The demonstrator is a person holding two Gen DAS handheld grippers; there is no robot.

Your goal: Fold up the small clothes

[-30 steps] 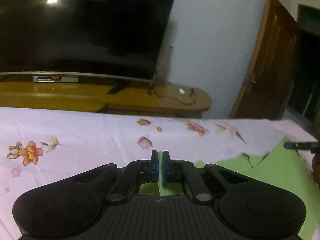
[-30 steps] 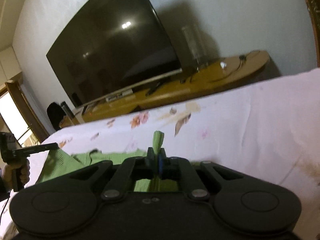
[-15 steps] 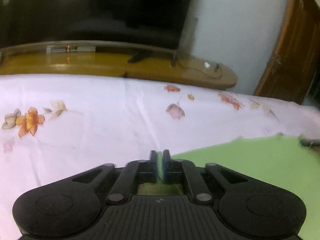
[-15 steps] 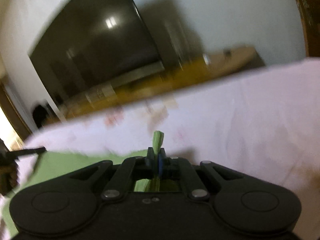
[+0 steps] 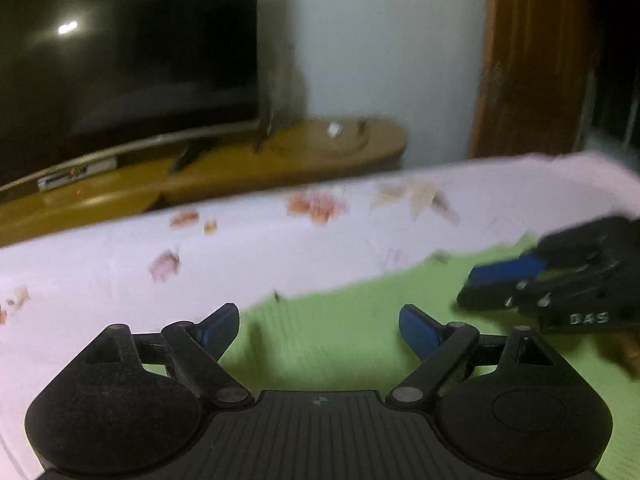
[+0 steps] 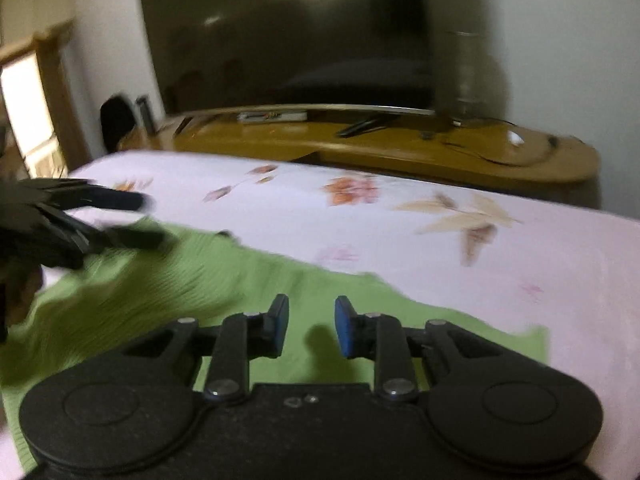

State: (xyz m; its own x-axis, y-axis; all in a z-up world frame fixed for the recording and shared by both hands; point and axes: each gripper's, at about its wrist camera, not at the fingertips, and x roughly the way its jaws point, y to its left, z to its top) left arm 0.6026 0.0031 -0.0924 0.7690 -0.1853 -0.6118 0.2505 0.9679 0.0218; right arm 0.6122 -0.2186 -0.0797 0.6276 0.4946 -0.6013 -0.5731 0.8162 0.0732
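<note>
A light green ribbed garment [image 5: 360, 336] lies flat on a pale pink floral bed sheet [image 5: 248, 248]; it also shows in the right wrist view [image 6: 192, 280]. My left gripper [image 5: 319, 326] is wide open and empty just above the garment's far edge. My right gripper [image 6: 311, 326] is open and empty over the garment. The right gripper shows at the right of the left wrist view [image 5: 516, 280], and the left gripper shows blurred at the left of the right wrist view [image 6: 132, 220].
Beyond the bed stands a wooden TV bench [image 6: 400, 144] with a large dark television [image 6: 288, 36] and cables. A wooden door [image 5: 536, 60] is at the right. A bright doorway [image 6: 28, 112] is at the far left.
Both grippers were shut on the green garment and held it up; now both have opened and let it go. The garment lies spread on the sheet.
</note>
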